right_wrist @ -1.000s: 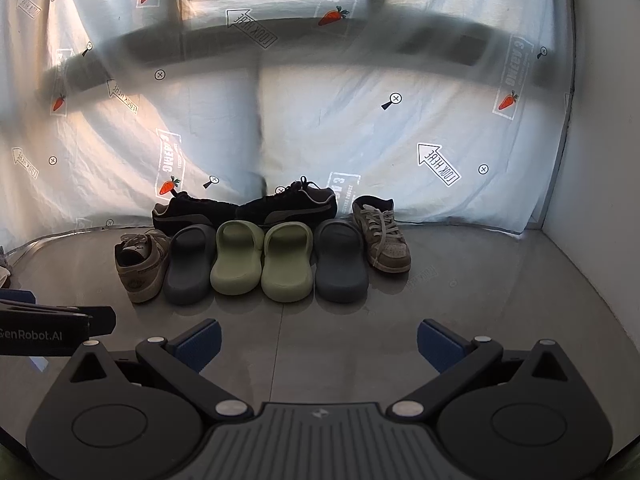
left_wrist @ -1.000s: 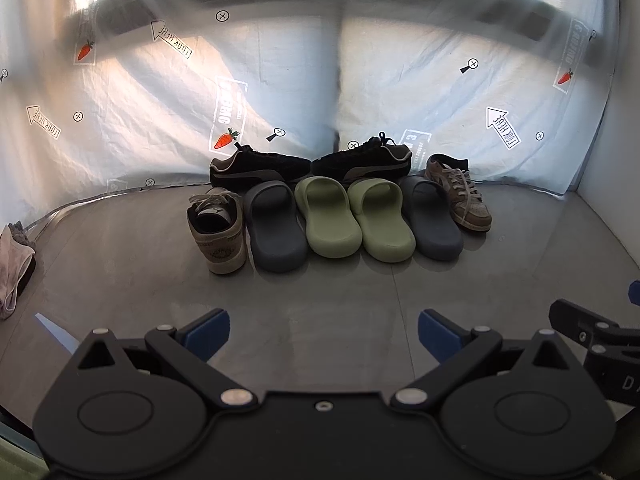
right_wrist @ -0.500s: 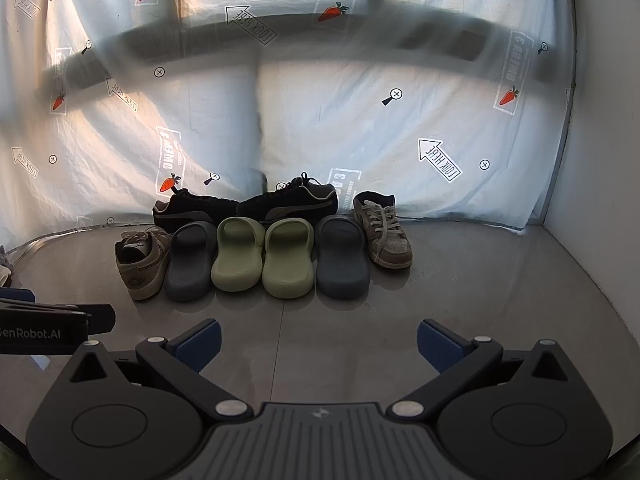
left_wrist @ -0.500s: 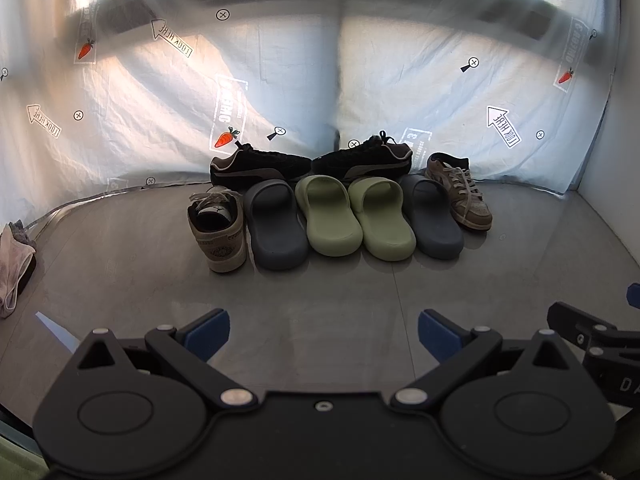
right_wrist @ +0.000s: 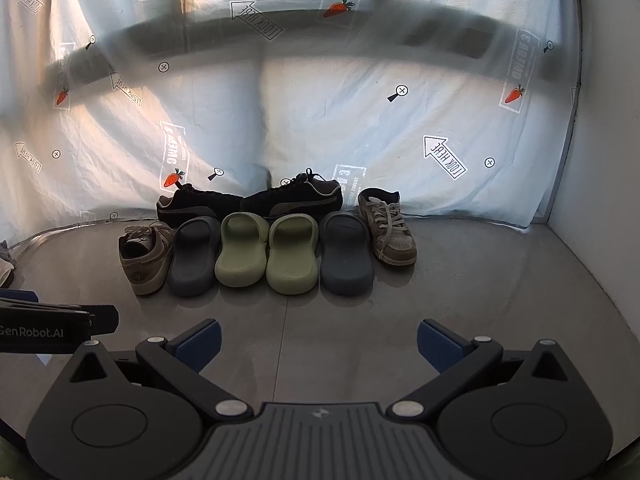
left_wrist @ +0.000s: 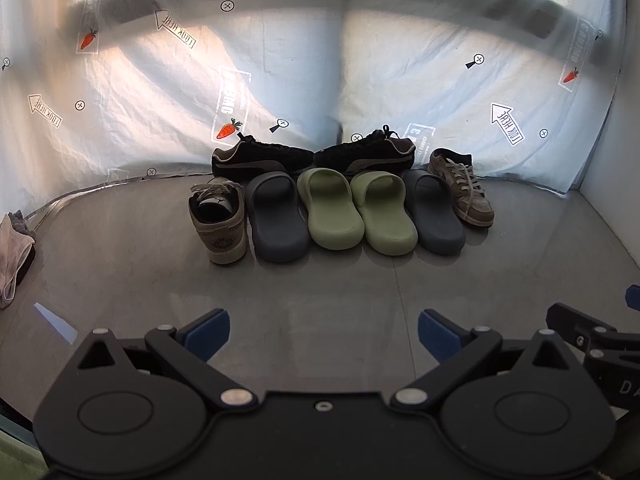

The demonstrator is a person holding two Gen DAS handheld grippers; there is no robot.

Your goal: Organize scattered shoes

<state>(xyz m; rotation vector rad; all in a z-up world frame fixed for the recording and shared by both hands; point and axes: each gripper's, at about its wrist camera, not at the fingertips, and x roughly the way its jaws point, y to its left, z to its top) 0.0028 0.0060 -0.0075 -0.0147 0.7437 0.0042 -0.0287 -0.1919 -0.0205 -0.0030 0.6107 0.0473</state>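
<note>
Several shoes stand grouped on the grey floor by the back sheet. Two green slides (left_wrist: 356, 212) (right_wrist: 266, 254) sit side by side in the middle, flanked by a dark grey slide (left_wrist: 276, 216) on the left and another (left_wrist: 434, 212) on the right. A tan sneaker (left_wrist: 220, 220) stands at the left end with its heel toward me, another tan sneaker (left_wrist: 462, 190) at the right end. Two black sneakers (left_wrist: 312, 156) (right_wrist: 248, 202) lie behind, toe to toe. My left gripper (left_wrist: 323, 330) and right gripper (right_wrist: 318, 344) hang open and empty, well short of the row.
A white printed sheet (left_wrist: 360, 80) hangs behind the shoes. A pale cloth (left_wrist: 14, 252) lies at the far left floor edge. A white wall (right_wrist: 600, 160) closes the right side. Bare grey floor (left_wrist: 320, 288) stretches between grippers and shoes. The other gripper (right_wrist: 44, 324) shows at left.
Both views have risen very slightly, so the shoes sit a touch lower in frame. No shoe has moved and both grippers stay open.
</note>
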